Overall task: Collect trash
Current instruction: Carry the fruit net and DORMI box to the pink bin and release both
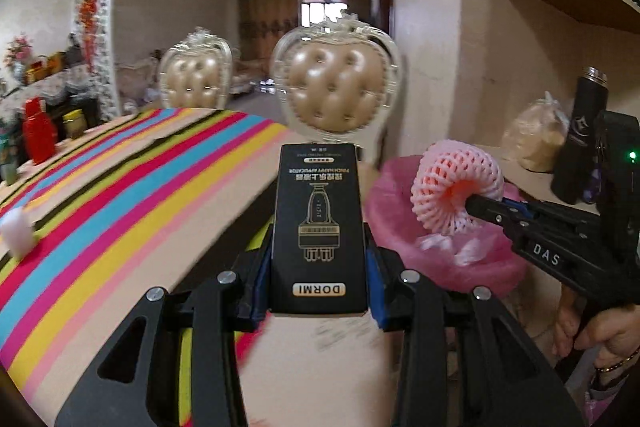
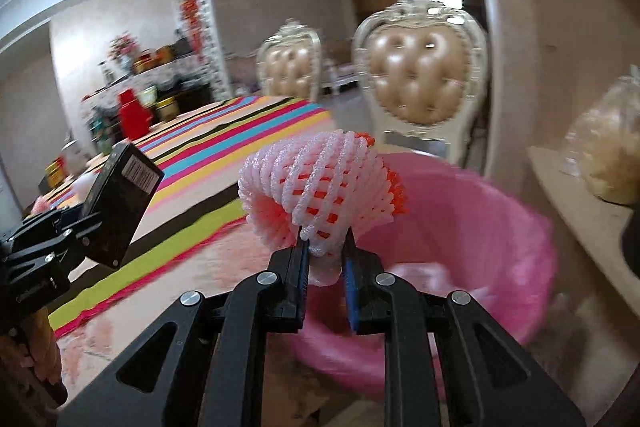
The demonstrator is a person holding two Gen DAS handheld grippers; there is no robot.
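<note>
Table: rainbow-striped tablecloth (image 1: pixel 132 187), bin beyond its edge.
Right gripper (image 2: pixel 325 259): clamps pink foam fruit net (image 2: pixel 320 183); pink-lined bin (image 2: pixel 480 227) at 1 o'clock, nearer.
Left gripper (image 1: pixel 318 267): grips black rectangular DORMI box (image 1: pixel 319 223), long axis 12 o'clock.

The left gripper (image 1: pixel 319 259) points forward and slightly downward, its two black fingers with blue pads clamped on the sides of a black box (image 1: pixel 319 227). The right gripper (image 2: pixel 326 267) sits just to its right, likewise angled a little down, jaws pinched nearly together on a pink foam net (image 2: pixel 320 195). A hand (image 1: pixel 600 339) wearing a bracelet grips the right gripper's handle.
</note>
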